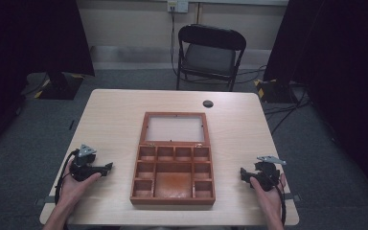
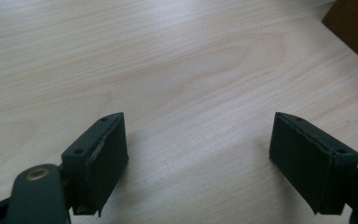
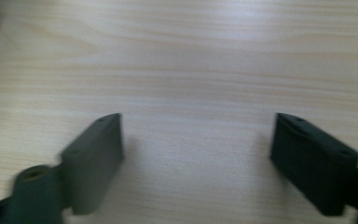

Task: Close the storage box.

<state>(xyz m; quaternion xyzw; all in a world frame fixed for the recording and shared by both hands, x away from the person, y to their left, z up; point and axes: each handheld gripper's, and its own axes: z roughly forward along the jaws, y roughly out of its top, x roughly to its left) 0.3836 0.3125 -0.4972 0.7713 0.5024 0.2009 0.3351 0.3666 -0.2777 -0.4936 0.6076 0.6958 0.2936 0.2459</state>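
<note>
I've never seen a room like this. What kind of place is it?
Probably a lab or studio for recording hand tasks, not a home. Black curtains hang at the sides, cables run over grey carpet, and a folding chair faces a plain table holding just an open wooden box.

I sit at a pale wooden table (image 1: 110, 120) with rounded corners; a dark round cable grommet (image 1: 208, 103) sits near its far edge at twelve o'clock. Beyond it, also at twelve, a black folding chair (image 1: 211, 55) faces me on grey carpet (image 1: 124, 79). The far wall (image 1: 124, 21) is beige, with a socket (image 1: 178, 5) and a cable running down. Black curtains (image 1: 33, 38) hang at ten and two o'clock. Cables (image 1: 287, 108) trail across the floor at two.
</note>
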